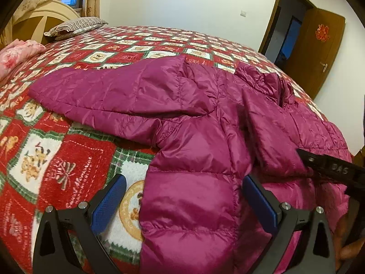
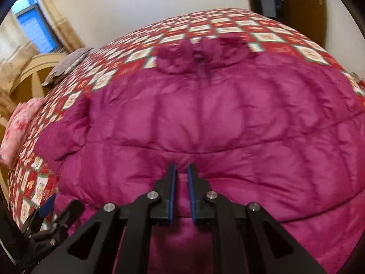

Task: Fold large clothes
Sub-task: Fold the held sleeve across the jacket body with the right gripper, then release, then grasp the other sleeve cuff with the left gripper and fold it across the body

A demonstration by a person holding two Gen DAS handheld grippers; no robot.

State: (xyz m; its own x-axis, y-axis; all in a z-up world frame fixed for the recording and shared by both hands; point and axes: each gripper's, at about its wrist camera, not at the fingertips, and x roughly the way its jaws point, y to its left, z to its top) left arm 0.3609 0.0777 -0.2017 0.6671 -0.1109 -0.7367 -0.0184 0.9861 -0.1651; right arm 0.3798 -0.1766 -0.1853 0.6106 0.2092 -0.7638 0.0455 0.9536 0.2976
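A magenta puffer jacket point(image 1: 194, 105) lies spread on the bed, one sleeve point(image 1: 91, 91) stretched out to the left and the collar point(image 1: 267, 80) at the far side. My left gripper point(image 1: 184, 196) is open wide just over the jacket's near left edge, and the fabric lies between its blue pads point(image 1: 109, 201) without being pinched. The right wrist view is blurred. There my right gripper point(image 2: 181, 175) sits low over the jacket point(image 2: 205, 114) near its front hem, its pads a narrow gap apart with only fabric showing behind the gap. The collar point(image 2: 200, 54) is at the far end.
A red patterned blanket point(image 1: 68, 159) covers the bed. A striped pillow point(image 1: 75, 26) and a pink folded quilt point(image 1: 16, 54) lie by the headboard at the left. A brown door point(image 1: 324, 52) stands open at the back right. The left gripper point(image 2: 45, 214) shows at the right wrist view's lower left.
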